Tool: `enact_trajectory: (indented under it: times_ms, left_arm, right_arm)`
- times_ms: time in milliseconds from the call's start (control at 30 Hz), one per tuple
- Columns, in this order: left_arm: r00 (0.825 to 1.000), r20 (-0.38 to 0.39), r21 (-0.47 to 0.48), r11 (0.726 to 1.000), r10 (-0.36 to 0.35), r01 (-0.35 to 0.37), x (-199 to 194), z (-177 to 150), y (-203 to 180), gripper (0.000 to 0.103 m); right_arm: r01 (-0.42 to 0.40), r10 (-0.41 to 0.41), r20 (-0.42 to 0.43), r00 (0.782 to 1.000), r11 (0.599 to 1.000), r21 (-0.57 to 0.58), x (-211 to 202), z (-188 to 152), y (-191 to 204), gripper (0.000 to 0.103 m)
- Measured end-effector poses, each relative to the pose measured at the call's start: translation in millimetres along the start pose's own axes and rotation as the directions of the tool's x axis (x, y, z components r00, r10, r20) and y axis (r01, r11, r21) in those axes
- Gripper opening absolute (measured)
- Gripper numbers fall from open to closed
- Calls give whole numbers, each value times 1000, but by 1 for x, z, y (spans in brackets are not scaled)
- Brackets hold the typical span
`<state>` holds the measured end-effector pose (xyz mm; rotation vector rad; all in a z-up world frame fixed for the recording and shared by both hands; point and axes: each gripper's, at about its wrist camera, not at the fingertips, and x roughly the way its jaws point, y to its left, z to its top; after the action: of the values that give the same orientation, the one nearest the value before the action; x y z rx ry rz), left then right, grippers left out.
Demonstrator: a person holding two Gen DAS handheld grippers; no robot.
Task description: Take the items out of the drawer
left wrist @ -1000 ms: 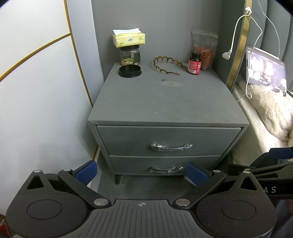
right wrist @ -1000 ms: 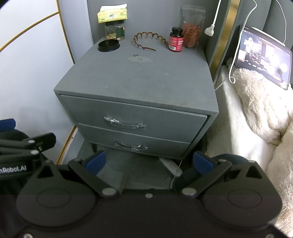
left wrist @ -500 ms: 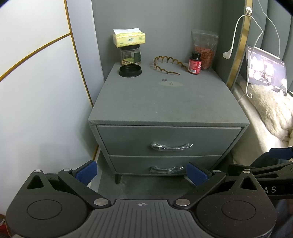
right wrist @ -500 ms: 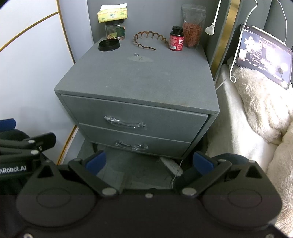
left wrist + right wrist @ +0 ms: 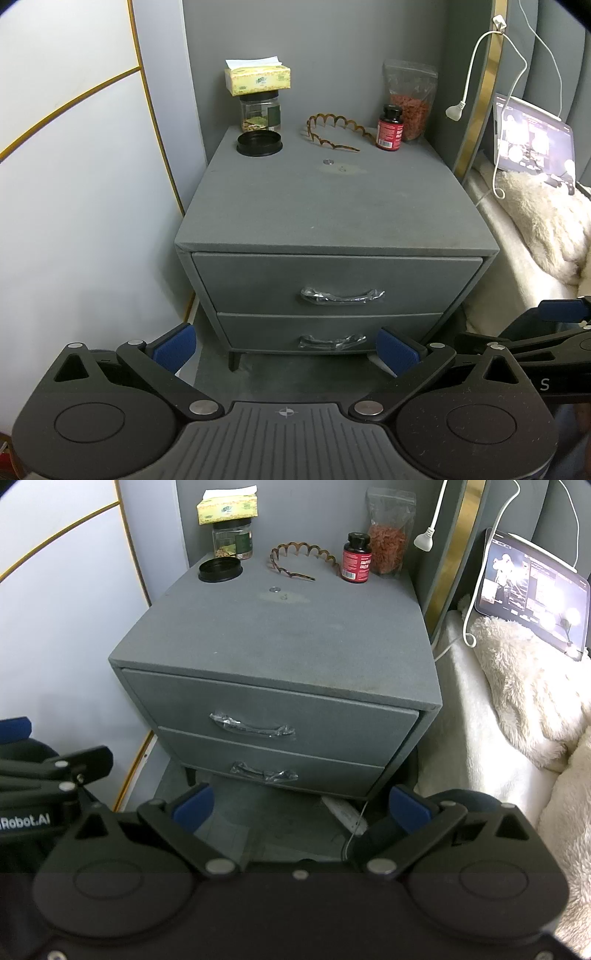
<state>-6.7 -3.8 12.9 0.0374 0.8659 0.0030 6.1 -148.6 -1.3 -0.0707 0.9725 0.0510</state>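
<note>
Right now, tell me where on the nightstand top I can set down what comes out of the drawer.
The front half of the nightstand top is bare, from the front edge back to the small coin. The back edge is crowded: black lid, jar with tissue box on it, headband, red bottle, snack bag.

Nightstand skinned in matt grey fabric, slightly napped. Drawer handles glossy metal, wrapped in crinkled clear film. Blanket fluffy cream pile; jar lid black plastic.
</note>
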Motion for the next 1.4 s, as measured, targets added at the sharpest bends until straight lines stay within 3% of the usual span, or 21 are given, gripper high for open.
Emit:
enact_trajectory:
  times_ms: [1400]
  left_arm:
    - [1000, 5, 4, 1000, 0, 0, -1, 0, 1, 103]
  right_arm:
    - [0, 0, 1, 1000, 1000, -3, -1, 2, 1, 103]
